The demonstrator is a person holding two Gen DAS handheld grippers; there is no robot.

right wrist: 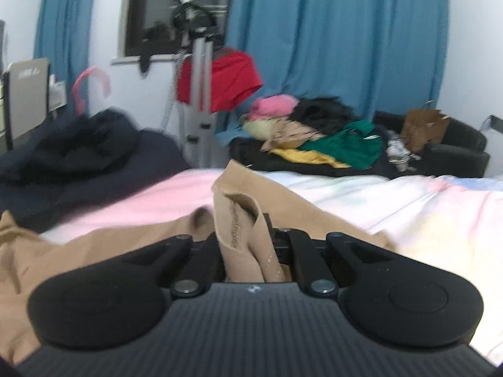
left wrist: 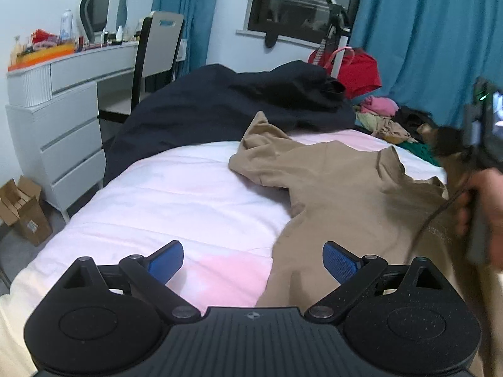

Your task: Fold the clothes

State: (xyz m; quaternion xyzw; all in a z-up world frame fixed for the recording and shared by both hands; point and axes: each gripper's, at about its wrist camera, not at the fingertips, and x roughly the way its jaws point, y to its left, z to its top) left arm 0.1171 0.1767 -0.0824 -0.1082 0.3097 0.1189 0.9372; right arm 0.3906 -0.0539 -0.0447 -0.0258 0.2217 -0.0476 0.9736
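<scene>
A tan shirt point(left wrist: 339, 188) lies spread over the pink-white bed cover point(left wrist: 176, 194), one sleeve crumpled toward the far left. My left gripper point(left wrist: 253, 262) hovers open above the shirt's left edge, blue pads wide apart, nothing between them. At the right edge of the left wrist view a hand point(left wrist: 484, 201) holds the other gripper's handle. In the right wrist view my right gripper point(right wrist: 248, 245) is shut on a bunched fold of the tan shirt point(right wrist: 242, 220), lifted off the bed cover point(right wrist: 408, 213); its fingertips are hidden by the cloth.
A dark blanket point(left wrist: 220, 100) is heaped at the far end of the bed. A pile of coloured clothes point(right wrist: 314, 132) lies beyond the bed by the blue curtain point(right wrist: 339, 37). A white dresser point(left wrist: 63, 119), chair point(left wrist: 157, 50) and cardboard box point(left wrist: 25, 210) stand left.
</scene>
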